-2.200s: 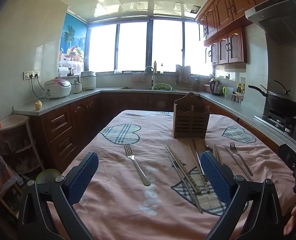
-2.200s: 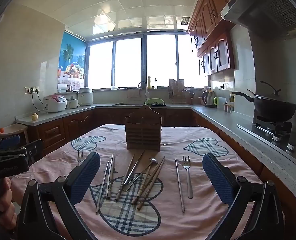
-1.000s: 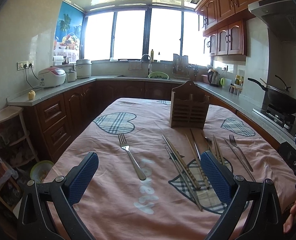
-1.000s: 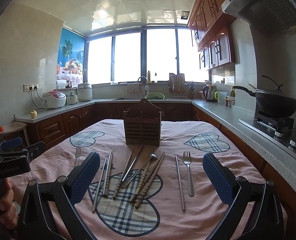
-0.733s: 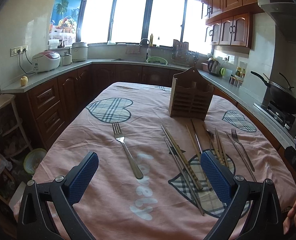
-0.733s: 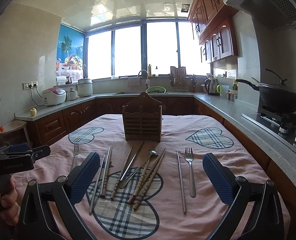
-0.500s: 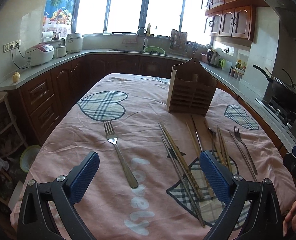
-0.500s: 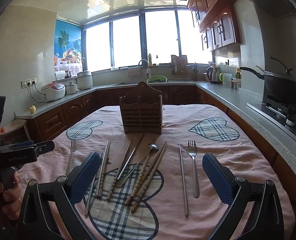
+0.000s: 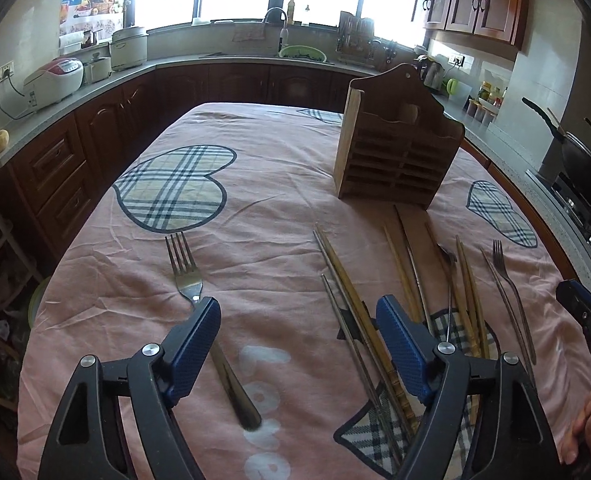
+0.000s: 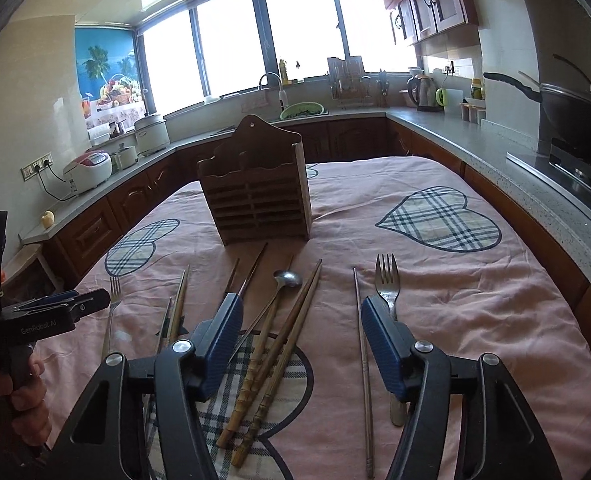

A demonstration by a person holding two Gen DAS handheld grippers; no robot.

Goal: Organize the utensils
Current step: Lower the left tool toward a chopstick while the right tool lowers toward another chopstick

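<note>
A wooden utensil holder [image 9: 395, 156] stands upright on the pink tablecloth; it also shows in the right wrist view [image 10: 255, 188]. My left gripper [image 9: 297, 316] is open above the cloth, its left pad over the handle of a steel fork [image 9: 185, 272]. Wooden and metal chopsticks [image 9: 347, 300] lie to the right of that fork. My right gripper [image 10: 301, 320] is open and empty above a pair of bamboo chopsticks [image 10: 279, 356], a spoon [image 10: 287, 280], a metal chopstick [image 10: 361, 344] and a second fork [image 10: 387, 280].
The table's pink cloth [image 9: 255, 184] has plaid hearts. Wooden cabinets and a grey counter [image 10: 475, 140] ring the table, with a wok [image 10: 575, 108] on the stove at right and a rice cooker [image 9: 55, 80] at left.
Both grippers have moved forward and tilted down towards the utensils. Their jaws have narrowed but remain open.
</note>
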